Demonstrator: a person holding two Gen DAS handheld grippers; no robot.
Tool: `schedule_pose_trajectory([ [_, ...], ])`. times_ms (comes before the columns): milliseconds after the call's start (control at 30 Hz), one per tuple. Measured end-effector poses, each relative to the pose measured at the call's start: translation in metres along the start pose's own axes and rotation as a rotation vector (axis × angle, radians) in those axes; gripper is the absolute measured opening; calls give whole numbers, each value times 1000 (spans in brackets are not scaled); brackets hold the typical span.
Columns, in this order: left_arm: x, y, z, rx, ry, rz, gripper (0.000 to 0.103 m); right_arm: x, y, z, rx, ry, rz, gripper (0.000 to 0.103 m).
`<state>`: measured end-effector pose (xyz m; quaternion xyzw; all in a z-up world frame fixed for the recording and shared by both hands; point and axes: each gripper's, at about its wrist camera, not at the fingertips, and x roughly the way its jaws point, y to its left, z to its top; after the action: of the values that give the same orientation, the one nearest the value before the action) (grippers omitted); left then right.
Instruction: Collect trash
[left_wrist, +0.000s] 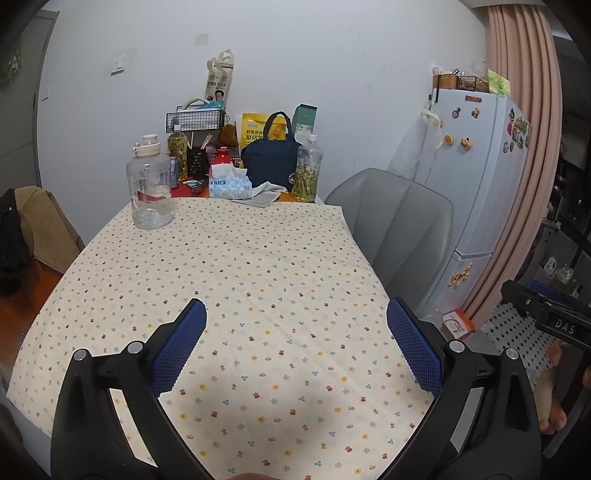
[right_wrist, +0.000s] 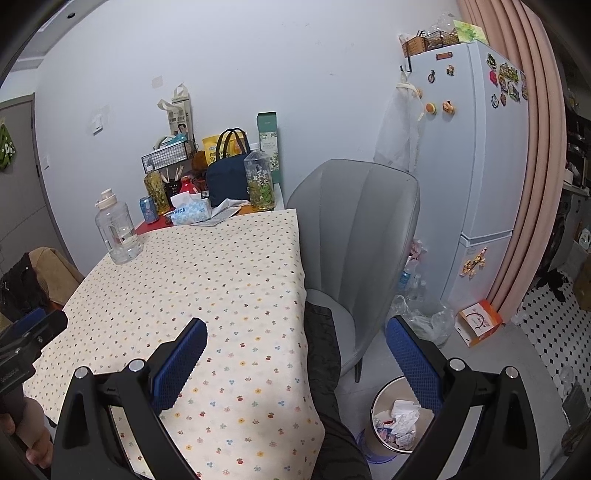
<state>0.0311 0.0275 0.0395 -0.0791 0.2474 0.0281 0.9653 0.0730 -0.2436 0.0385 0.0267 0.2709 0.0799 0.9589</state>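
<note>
My left gripper (left_wrist: 297, 308) hangs open over the flowered tablecloth (left_wrist: 236, 280), with nothing between its blue pads. My right gripper (right_wrist: 297, 325) is also open and empty, straddling the table's right edge above a dark garment (right_wrist: 325, 354). Below its right finger, on the floor, stands a round bin (right_wrist: 376, 400) holding crumpled paper (right_wrist: 404, 415). A crumpled white tissue (left_wrist: 271, 187) lies at the table's far end beside a tissue box (left_wrist: 229, 186). Near the fridge, an orange and white carton (right_wrist: 480, 321) lies on the floor.
The far end of the table is crowded: a big clear jug (left_wrist: 149, 184), two tea bottles (left_wrist: 307, 170), a blue can (right_wrist: 148, 209), a navy bag (left_wrist: 271, 158). A grey chair (right_wrist: 354, 236) stands right of the table, with a plastic bag (right_wrist: 424, 317) and a fridge (right_wrist: 480, 147) behind it.
</note>
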Motion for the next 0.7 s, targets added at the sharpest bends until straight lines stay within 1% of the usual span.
schedule_pose_trajectory([
  [200, 3, 0, 2, 0, 9, 5, 97, 3, -4, -2, 16, 4, 6, 95],
  [500, 10, 12, -1, -29, 22, 24, 97, 14, 4, -6, -11, 27, 19, 95],
  [700, 20, 28, -6, -55, 44, 48, 97, 36, 18, -12, -39, 68, 44, 95],
])
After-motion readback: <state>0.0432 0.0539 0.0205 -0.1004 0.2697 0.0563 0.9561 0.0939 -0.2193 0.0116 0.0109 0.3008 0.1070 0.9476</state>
